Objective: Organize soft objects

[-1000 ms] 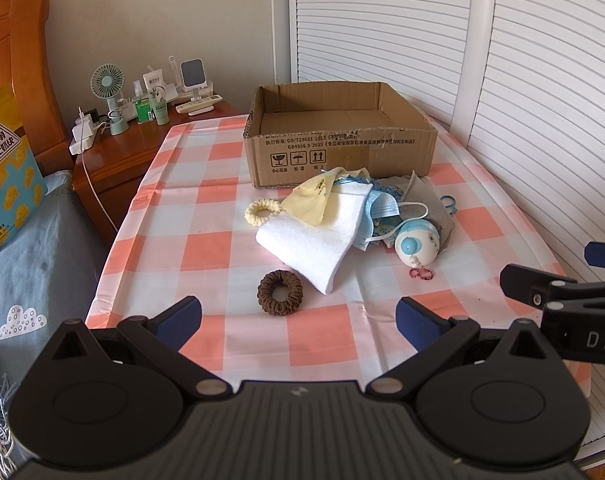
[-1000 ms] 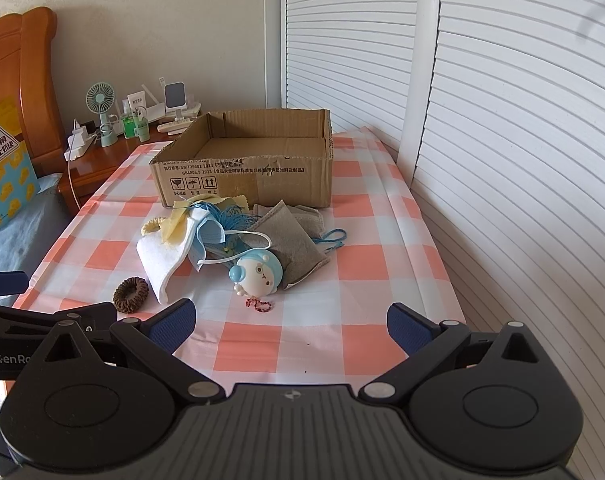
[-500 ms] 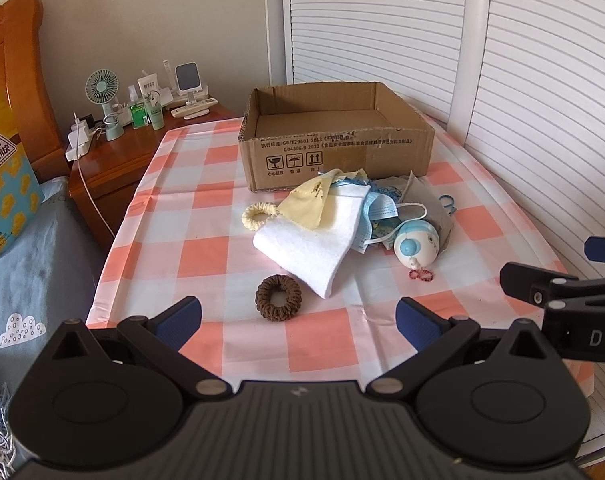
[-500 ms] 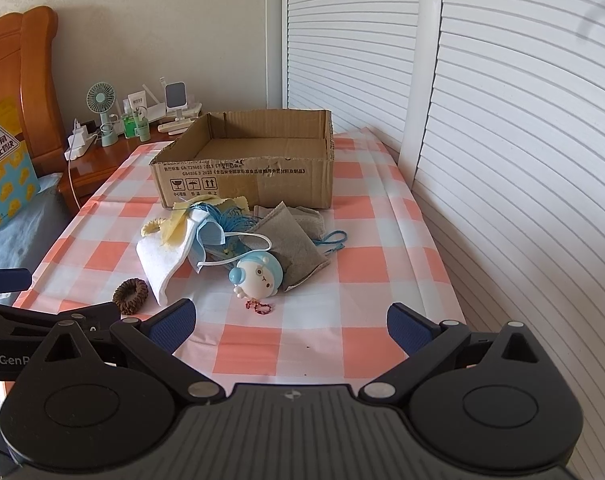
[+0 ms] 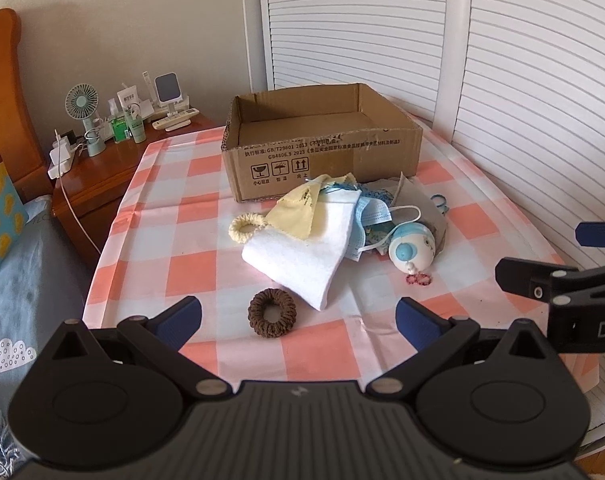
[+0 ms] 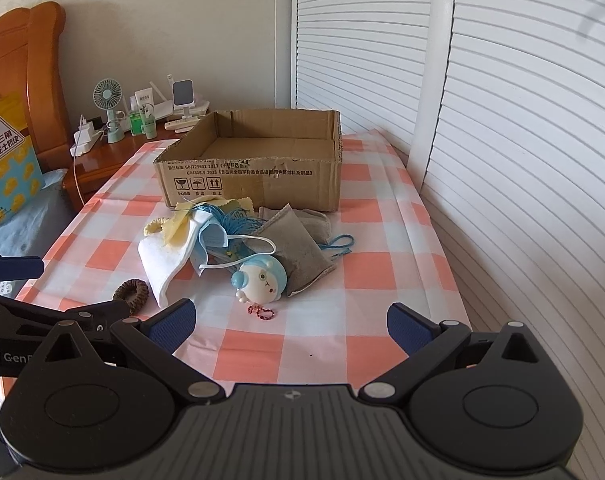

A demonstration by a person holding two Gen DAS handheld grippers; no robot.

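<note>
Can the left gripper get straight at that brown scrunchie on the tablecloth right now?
Probably yes. The brown scrunchie lies alone on the checked tablecloth, apart from the white cloth, and sits just ahead between the open fingers of the left gripper. Nothing lies between them.

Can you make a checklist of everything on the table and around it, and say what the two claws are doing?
Surface: checked tablecloth covers the table.
Job's things: cardboard box, open on top, nothing seen inside. In front of it a pile: white towel, yellow cloth, face mask, grey pouch, round toy. Brown hair tie lies apart, nearest.
Clutter: nothing seen.
Claws: left claw open, holding nothing; right claw open, holding nothing.
Cables: white cord hangs off the nightstand.
Surroundings: small fan, bed headboard, slatted doors.
</note>
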